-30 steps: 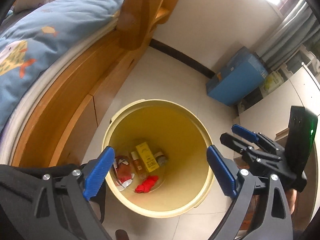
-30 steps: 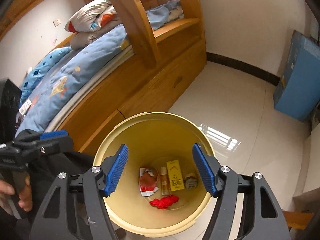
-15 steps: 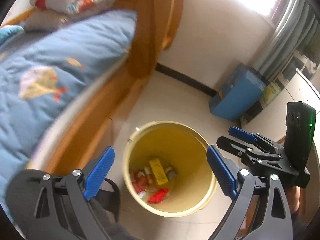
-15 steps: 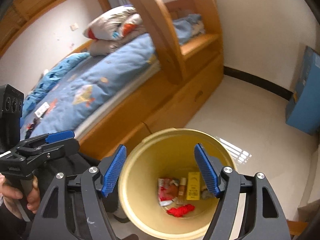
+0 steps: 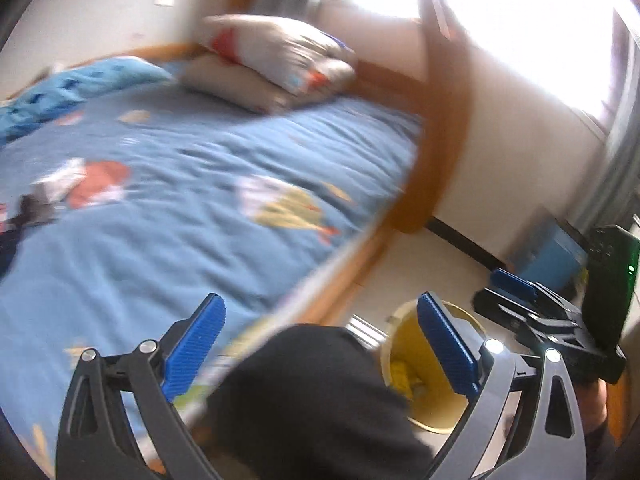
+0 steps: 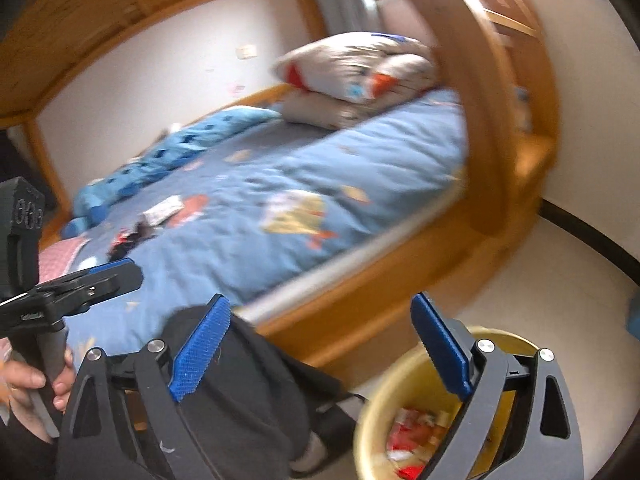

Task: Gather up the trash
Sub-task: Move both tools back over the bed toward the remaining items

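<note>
The yellow bin [image 6: 400, 392] stands on the floor by the bed, low right in both views, its rim [image 5: 396, 316] partly behind a blue pad. Red, white and yellow trash [image 6: 412, 428] lies inside it. On the blue quilt lie a white wrapper [image 6: 162, 210] and dark and red scraps [image 6: 128, 240], blurred at the left edge [image 5: 44, 196] of the left wrist view. My left gripper [image 5: 320, 344] and my right gripper [image 6: 320, 344] hang above the bed's edge. Both have their jaws opening, with nothing between them. Each also shows in the other's view, left gripper [image 6: 108, 276], right gripper [image 5: 512, 280].
A wooden bed frame with a thick curved post [image 6: 488, 120] borders the blue quilt [image 5: 200, 200]. Pillows [image 6: 352, 68] lie at its far end. A person's dark trouser leg [image 6: 240, 380] is between the grippers and the bed. A blue box [image 5: 560, 256] stands by the wall.
Both views have swung up and left from the bin's inside to the bed. The bin has slid to the lower right. The right jaws have spread wider.
</note>
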Available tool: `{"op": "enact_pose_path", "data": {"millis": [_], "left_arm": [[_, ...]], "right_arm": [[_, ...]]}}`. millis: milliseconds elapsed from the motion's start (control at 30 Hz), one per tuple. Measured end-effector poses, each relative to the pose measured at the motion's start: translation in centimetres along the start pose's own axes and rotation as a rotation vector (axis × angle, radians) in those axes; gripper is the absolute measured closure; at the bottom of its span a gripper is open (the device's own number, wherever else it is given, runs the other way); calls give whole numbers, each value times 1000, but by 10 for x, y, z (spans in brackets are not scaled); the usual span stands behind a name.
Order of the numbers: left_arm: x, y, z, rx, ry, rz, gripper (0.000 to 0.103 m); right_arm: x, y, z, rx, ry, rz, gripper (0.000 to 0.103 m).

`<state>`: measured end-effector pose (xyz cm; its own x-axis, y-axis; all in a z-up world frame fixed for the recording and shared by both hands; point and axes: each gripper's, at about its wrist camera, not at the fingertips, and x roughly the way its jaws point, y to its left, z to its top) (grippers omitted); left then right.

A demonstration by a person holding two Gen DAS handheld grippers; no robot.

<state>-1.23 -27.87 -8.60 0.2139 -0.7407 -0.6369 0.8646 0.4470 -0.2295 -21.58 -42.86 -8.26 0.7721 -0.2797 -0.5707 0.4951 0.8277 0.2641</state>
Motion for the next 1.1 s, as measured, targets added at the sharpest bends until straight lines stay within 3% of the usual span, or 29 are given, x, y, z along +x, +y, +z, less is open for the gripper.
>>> {"op": "enact_pose_path", "data": {"millis": [333,467,600,833,1100], "left_arm": [[-73,111,-8,-149,-120,310,4],[-99,162,-17,-208,-146,476,4],[-120,207,-24,-279,-164,581,4],[-139,267,-35,-379,-167,664,4],[-140,324,-33,-436,-152,708,4]], "right_arm": [[49,129,29,-185,-84,247,9],[74,175,31,-238,-78,311,9],[99,218,32,-253,-43,374,9],[140,293,39,-294,-51,444,9],[191,344,43,-315,14,473,9]]}}
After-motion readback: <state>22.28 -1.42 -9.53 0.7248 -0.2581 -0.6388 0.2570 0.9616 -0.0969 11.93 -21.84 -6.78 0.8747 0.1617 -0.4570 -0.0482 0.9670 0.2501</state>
